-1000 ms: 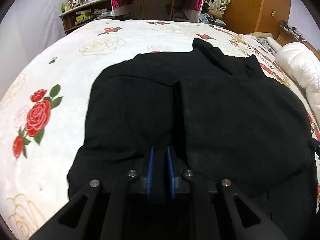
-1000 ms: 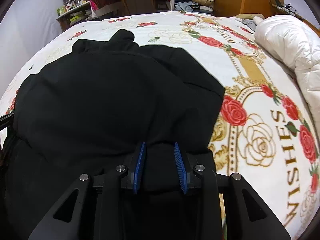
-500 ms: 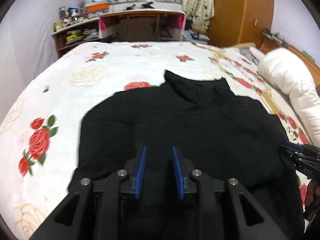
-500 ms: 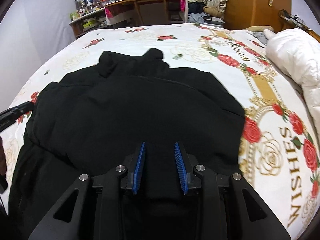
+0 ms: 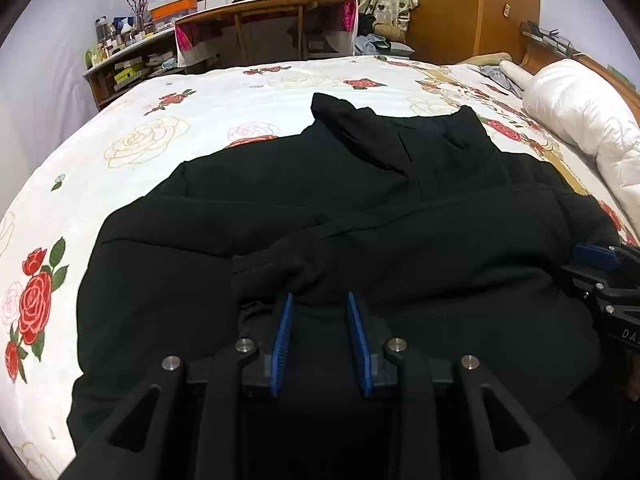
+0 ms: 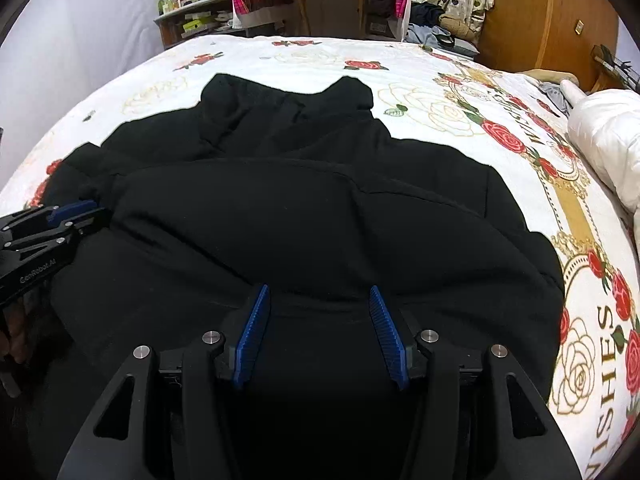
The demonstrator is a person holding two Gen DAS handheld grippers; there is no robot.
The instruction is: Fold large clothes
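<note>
A large black jacket (image 5: 360, 208) lies on the rose-print bed cover, its collar pointing away from me; it also shows in the right wrist view (image 6: 304, 208). Its lower part is folded up over the body. My left gripper (image 5: 318, 300) is open, its blue pads apart over the near folded edge, with no cloth pinched. My right gripper (image 6: 316, 292) is open wider, also over the near edge. Each gripper shows at the side of the other's view: the right one (image 5: 600, 276), the left one (image 6: 52, 224).
The white bed cover with red roses (image 5: 132, 144) surrounds the jacket. A white duvet (image 5: 584, 120) lies at the right. A wooden desk (image 5: 272, 28), cluttered shelves (image 5: 120, 64) and a wardrobe (image 5: 460, 4) stand beyond the bed's far edge.
Both grippers have opened and pulled back and up from the jacket, so more of the bed and collar shows. The folded-up lower part now rests on the body.
</note>
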